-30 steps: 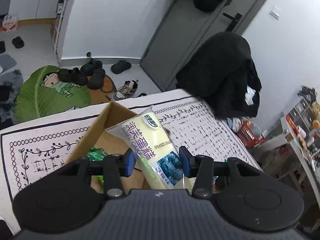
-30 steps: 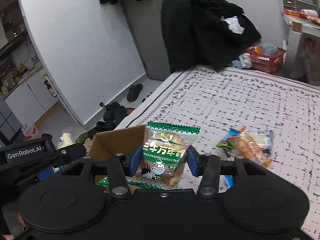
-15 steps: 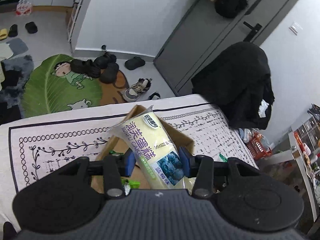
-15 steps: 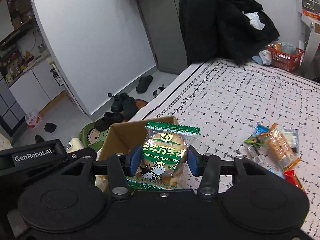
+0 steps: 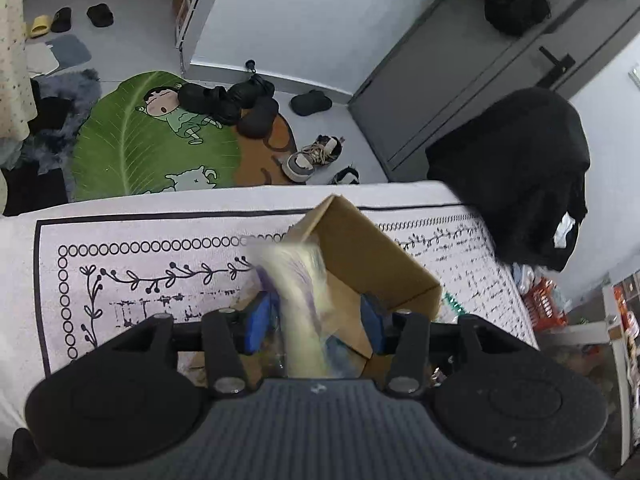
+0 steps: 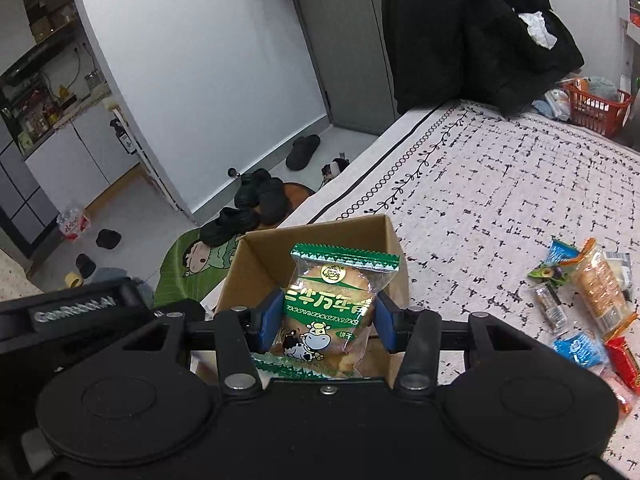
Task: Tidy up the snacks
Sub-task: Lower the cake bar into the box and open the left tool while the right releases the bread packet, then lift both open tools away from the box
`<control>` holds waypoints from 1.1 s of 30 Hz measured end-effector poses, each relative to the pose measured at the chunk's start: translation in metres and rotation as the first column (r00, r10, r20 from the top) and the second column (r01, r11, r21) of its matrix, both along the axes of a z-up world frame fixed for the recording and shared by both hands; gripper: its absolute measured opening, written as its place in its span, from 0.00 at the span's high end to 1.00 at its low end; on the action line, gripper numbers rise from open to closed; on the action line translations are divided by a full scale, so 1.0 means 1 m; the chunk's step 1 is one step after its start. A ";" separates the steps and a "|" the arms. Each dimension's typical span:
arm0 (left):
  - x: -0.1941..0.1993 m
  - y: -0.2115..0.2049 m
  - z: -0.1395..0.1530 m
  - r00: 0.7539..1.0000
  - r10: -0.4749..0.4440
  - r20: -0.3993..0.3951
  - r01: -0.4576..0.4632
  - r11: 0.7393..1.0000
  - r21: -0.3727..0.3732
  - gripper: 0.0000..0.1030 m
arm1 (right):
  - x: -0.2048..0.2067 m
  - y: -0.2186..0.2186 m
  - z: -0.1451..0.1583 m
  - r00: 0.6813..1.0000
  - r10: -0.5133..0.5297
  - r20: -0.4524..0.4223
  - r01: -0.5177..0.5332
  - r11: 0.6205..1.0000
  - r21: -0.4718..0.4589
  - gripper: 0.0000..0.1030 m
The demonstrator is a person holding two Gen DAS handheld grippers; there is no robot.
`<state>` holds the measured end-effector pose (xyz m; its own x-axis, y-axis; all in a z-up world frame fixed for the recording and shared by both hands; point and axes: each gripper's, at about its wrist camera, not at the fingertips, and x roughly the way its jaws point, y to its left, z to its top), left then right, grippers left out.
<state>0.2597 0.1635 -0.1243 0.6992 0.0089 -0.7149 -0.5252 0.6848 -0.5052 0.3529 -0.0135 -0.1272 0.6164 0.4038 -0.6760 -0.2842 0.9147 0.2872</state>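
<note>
Mid-task: my left gripper [image 5: 314, 322], jaws just widened, lets a blurred yellow packet [image 5: 298, 292] slip toward the cardboard box [image 6: 320, 240], my right gripper [image 6: 325, 322] clenches a green bun packet [image 6: 332, 304] above it, loose snacks [image 6: 588, 304] waiting at three o'clock.

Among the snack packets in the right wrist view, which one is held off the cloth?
The green-topped packet with the cartoon cow: the right hand-held gripper clamps it over the cardboard box. The loose packets lie on the cloth.
</note>
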 end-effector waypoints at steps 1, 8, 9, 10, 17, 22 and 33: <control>-0.001 0.001 0.002 1.000 0.006 0.004 -0.006 1.000 0.002 0.52 | 0.001 0.000 -0.001 1.000 0.003 -0.007 -0.003 1.000 0.004 0.54; -0.006 0.007 0.009 0.999 0.045 0.019 -0.045 0.999 0.005 0.38 | 0.004 -0.007 -0.004 0.998 -0.011 -0.059 0.014 0.999 0.051 0.50; -0.007 0.008 0.009 0.999 0.051 0.019 -0.051 0.999 0.005 0.37 | 0.004 -0.009 -0.003 0.998 -0.014 -0.057 0.017 0.999 0.050 0.49; -0.007 0.009 0.009 0.998 0.056 0.019 -0.056 0.998 0.006 0.35 | 0.004 -0.011 -0.002 0.998 -0.017 -0.056 0.020 0.999 0.048 0.48; -0.007 0.004 0.011 0.998 0.068 0.015 -0.068 0.998 0.017 0.22 | 0.000 -0.037 0.005 0.998 -0.051 -0.045 0.053 0.998 0.045 0.41; -0.006 -0.007 0.014 0.998 0.059 0.011 -0.059 0.997 0.049 0.13 | -0.003 -0.061 0.006 0.996 -0.084 -0.036 0.085 0.996 0.030 0.34; -0.002 -0.042 0.027 1.000 -0.019 0.023 0.016 0.991 0.135 0.07 | -0.012 -0.113 0.010 0.988 -0.156 0.004 0.156 0.988 0.018 0.15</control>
<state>0.2579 0.1217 -0.0971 0.7171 0.0922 -0.6908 -0.5016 0.7564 -0.4198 0.3404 -0.1261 -0.1171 0.6762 0.3141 -0.6664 -0.1396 0.9428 0.3027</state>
